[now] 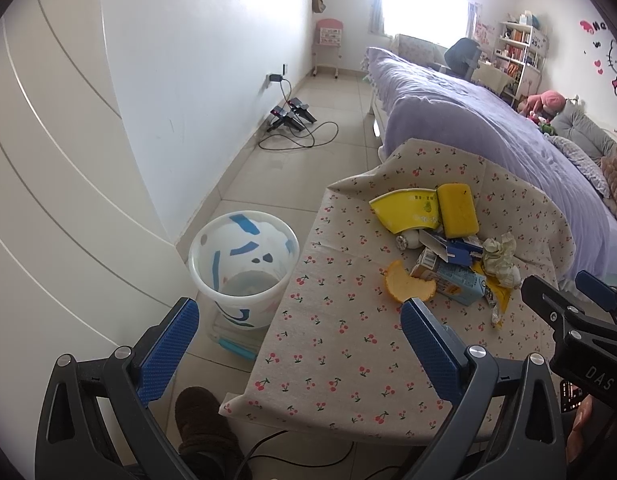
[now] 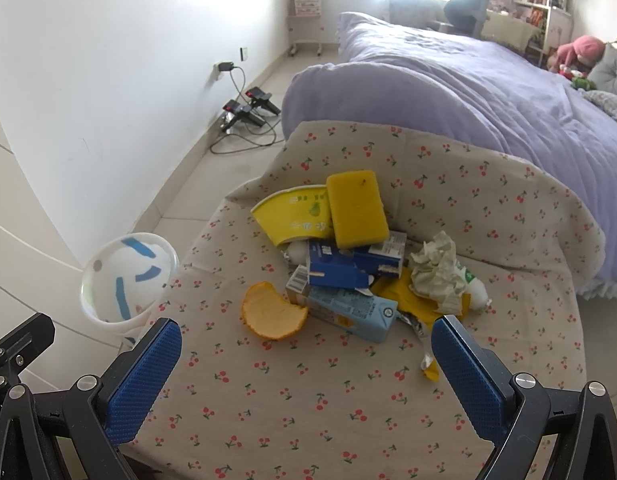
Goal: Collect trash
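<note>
A heap of trash lies on the cherry-print cloth table (image 2: 308, 400): an orange peel (image 2: 272, 314), a light-blue drink carton (image 2: 348, 312), a dark-blue box (image 2: 336, 268), a yellow sponge (image 2: 356, 208), a flattened yellow paper cup (image 2: 296, 216) and crumpled paper (image 2: 436, 272). The same heap shows in the left wrist view, with the peel (image 1: 406, 282) and sponge (image 1: 458, 210). A translucent white bin (image 1: 242, 268) stands on the floor left of the table, also in the right wrist view (image 2: 126, 280). My left gripper (image 1: 298, 344) is open and empty over the table's left edge. My right gripper (image 2: 304, 376) is open and empty just short of the heap.
A bed with a purple cover (image 2: 468, 80) runs behind the table. Chargers and cables (image 1: 292, 120) lie on the floor by the white wall. A brown slipper (image 1: 206, 424) is below the left gripper. The right gripper's body (image 1: 580, 320) shows at the right of the left wrist view.
</note>
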Demonstrator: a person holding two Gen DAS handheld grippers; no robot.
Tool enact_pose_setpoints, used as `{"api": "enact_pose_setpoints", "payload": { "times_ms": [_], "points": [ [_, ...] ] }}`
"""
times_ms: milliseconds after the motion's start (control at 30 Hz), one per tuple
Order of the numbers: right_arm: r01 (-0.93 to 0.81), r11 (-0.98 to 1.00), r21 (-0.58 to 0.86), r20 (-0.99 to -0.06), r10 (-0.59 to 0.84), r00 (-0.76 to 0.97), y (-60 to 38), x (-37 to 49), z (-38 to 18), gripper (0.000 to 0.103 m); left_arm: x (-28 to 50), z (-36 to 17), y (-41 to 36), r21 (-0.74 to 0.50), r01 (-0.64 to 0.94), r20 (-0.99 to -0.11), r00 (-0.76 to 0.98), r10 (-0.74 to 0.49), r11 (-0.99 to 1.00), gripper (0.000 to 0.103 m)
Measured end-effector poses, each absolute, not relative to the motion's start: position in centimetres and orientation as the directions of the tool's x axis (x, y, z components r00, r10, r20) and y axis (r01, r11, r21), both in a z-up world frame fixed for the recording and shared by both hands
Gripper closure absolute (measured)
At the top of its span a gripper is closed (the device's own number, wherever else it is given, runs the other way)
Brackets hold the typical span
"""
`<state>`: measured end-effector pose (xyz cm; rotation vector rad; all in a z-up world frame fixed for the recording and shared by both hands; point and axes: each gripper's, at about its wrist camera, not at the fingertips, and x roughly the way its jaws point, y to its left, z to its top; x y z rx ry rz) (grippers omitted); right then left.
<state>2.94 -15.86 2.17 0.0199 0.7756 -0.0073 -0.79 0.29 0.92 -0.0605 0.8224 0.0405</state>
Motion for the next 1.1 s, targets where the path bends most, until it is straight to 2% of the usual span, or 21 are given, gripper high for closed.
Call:
{"api": "enact_pose_setpoints", "payload": {
  "times_ms": [967, 1100],
  "points": [
    [0.016, 1.000, 0.023, -0.708, 0.005, 0.706, -16.4, 2.9, 2.1, 0.001, -0.1, 0.7, 0.0, -0.025, -0.065, -0.739, 0.673, 0.026, 0.998, 0.001],
    [0.028, 0.999, 0.020, -0.713, -0.005, 0.701, -17.5, 3.1, 2.2, 0.001, 0.8, 0.7, -0.1, -0.059, -0.059, -0.740, 0.673, -0.005, 0.997, 0.001]
  ]
}}
